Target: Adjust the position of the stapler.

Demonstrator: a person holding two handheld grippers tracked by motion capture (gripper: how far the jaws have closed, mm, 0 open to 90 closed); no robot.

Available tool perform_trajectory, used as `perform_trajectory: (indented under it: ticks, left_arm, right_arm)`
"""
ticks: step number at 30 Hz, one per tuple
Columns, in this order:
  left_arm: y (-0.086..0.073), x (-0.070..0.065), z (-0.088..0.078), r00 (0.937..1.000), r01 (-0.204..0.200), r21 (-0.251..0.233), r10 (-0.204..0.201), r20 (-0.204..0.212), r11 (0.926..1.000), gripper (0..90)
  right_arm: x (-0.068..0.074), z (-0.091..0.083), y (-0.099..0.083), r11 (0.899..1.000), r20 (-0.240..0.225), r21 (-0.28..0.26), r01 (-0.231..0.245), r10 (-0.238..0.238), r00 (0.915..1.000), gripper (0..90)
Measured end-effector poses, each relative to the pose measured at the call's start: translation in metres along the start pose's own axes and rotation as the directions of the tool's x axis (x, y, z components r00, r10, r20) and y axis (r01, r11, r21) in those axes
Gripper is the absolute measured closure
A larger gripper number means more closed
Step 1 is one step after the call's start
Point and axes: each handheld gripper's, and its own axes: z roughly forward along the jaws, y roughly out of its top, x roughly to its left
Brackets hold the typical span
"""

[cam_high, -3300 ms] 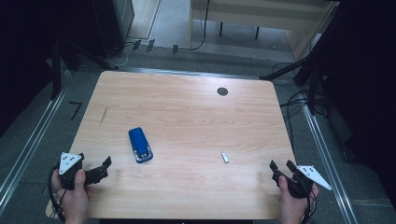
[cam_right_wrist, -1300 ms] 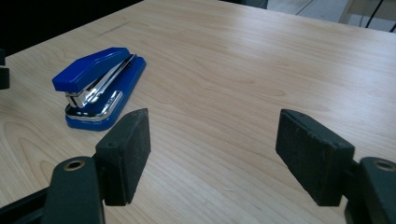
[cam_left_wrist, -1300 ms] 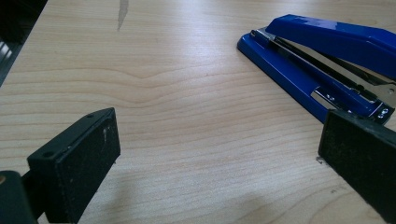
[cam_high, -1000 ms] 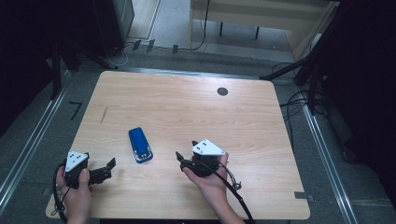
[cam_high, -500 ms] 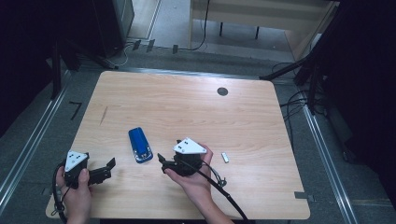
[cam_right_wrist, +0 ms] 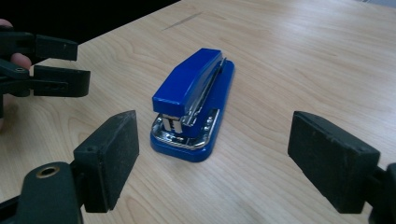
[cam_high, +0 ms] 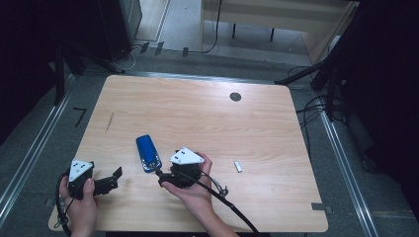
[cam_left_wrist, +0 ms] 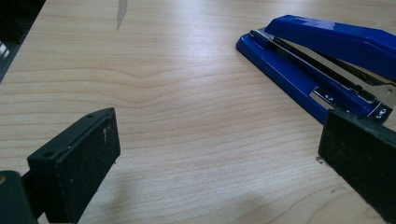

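Blue stapler (cam_left_wrist: 322,60) cut off, right gripper (cam_high: 160,177) fingers blurred

high view: looking down from above at the table (cam_high: 207,113)
gripper views: riding low, facing close on the stapler (cam_right_wrist: 194,102)
shared: stapler, at high view's 7 o'clock

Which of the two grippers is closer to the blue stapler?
The right gripper: its open jaws sit just short of the stapler, facing its near end. The left gripper waits farther off, near the table's front left corner.
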Motion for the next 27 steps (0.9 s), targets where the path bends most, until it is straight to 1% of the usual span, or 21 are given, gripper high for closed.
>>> perform_trajectory:
  ticks: [6, 9, 12, 17, 19, 20, 21, 23, 24, 25, 26, 27]
  left_arm:
    - [0.000, 0.000, 0.000, 1.0000, 0.000, 0.001, 0.000, 0.004, 1.0000, 0.0]
    - [0.000, 0.000, 0.000, 1.0000, 0.000, -0.001, 0.000, 0.005, 1.0000, 0.0]
    - [0.000, 0.000, 0.000, 1.0000, -0.001, -0.001, 0.001, 0.005, 1.0000, 0.0]
    - [0.000, 0.000, 0.000, 1.0000, -0.001, 0.001, 0.001, 0.006, 1.0000, 0.0]
    - [0.000, 0.000, 0.000, 1.0000, -0.002, 0.000, 0.002, 0.007, 1.0000, 0.0]
    - [0.000, 0.000, 0.000, 1.0000, -0.002, 0.000, 0.002, 0.007, 1.0000, 0.0]
    - [0.000, 0.000, 0.000, 1.0000, -0.001, 0.001, 0.001, 0.007, 1.0000, 0.0]
    - [0.000, 0.000, 0.000, 1.0000, -0.002, 0.001, 0.002, 0.008, 1.0000, 0.0]
    - [0.000, 0.000, 0.000, 1.0000, -0.002, 0.001, 0.002, 0.008, 1.0000, 0.0]
    - [0.000, 0.000, 0.000, 1.0000, -0.001, 0.000, 0.001, 0.010, 1.0000, 0.0]
    - [0.000, 0.000, 0.000, 0.9999, -0.002, 0.001, 0.002, 0.010, 1.0000, 0.0]
    - [0.000, 0.000, 0.000, 0.9999, -0.001, 0.001, 0.001, 0.011, 1.0000, 0.0]
  right_arm:
    - [0.006, 0.011, -0.003, 1.000, -0.019, 0.014, -0.008, 0.008, 0.9998, 16.7]
    - [0.011, 0.018, -0.004, 1.000, -0.023, 0.021, -0.001, 0.002, 0.9997, 17.5]
    - [0.016, 0.025, -0.006, 1.000, -0.018, 0.014, 0.009, -0.009, 0.9998, 25.1]
    - [0.021, 0.039, -0.009, 1.000, -0.045, 0.010, 0.022, -0.021, 0.9988, 37.9]
    - [0.022, 0.043, -0.009, 1.000, -0.041, 0.008, 0.019, -0.019, 0.9990, 41.8]
    - [0.022, 0.043, -0.009, 1.000, -0.041, 0.008, 0.019, -0.019, 0.9990, 41.8]
    - [0.022, 0.047, -0.009, 1.000, -0.027, 0.009, 0.008, -0.008, 0.9996, 46.7]
    - [0.021, 0.051, -0.009, 1.000, -0.019, 0.019, 0.003, -0.003, 0.9998, 52.0]
    - [0.021, 0.051, -0.009, 1.000, -0.019, 0.019, 0.003, -0.003, 0.9998, 52.0]
    - [0.019, 0.055, -0.010, 0.999, -0.013, 0.037, 0.002, -0.002, 0.9999, 54.8]
    - [0.018, 0.055, -0.011, 0.999, -0.018, 0.044, -0.002, 0.003, 0.9998, 56.5]
    - [0.017, 0.055, -0.011, 0.999, -0.012, 0.047, 0.004, -0.003, 0.9999, 60.8]
